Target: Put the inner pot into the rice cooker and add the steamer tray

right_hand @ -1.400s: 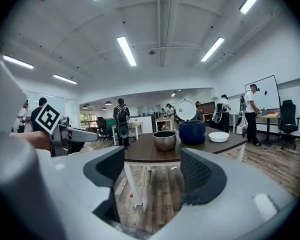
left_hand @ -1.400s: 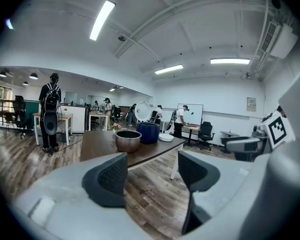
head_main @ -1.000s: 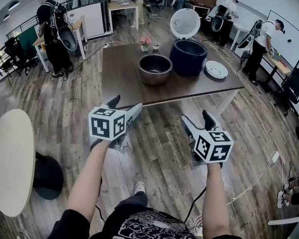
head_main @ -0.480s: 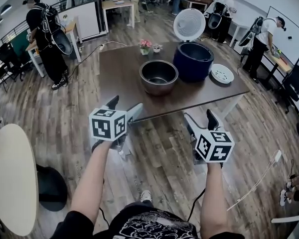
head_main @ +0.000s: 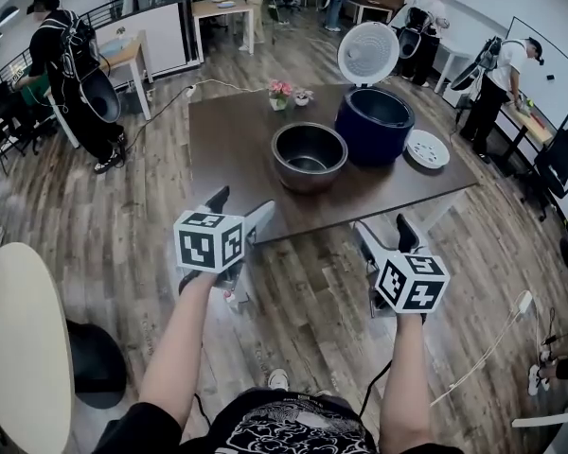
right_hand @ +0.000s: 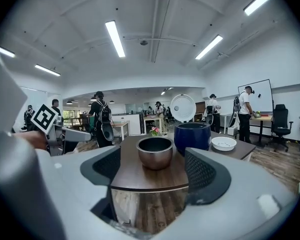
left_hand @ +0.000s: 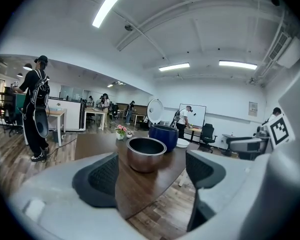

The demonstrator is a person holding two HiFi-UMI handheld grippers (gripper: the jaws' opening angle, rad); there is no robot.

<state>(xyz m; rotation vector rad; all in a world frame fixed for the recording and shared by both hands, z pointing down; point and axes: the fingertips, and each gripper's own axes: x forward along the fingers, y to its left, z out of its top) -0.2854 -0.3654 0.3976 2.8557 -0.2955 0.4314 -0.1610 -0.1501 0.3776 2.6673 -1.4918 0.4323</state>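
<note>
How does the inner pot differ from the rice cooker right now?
The inner pot is bare grey metal; the rice cooker is dark blue. The cooker has a white lid standing open; the pot has none. In the head view the pot sits lower left of the cooker. Both stand upright on the table, tops open.

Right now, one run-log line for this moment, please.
left gripper: open, empty, jaws just opening | right gripper: same | inner pot: on table beside rice cooker | lid: up | steamer tray: on table
</note>
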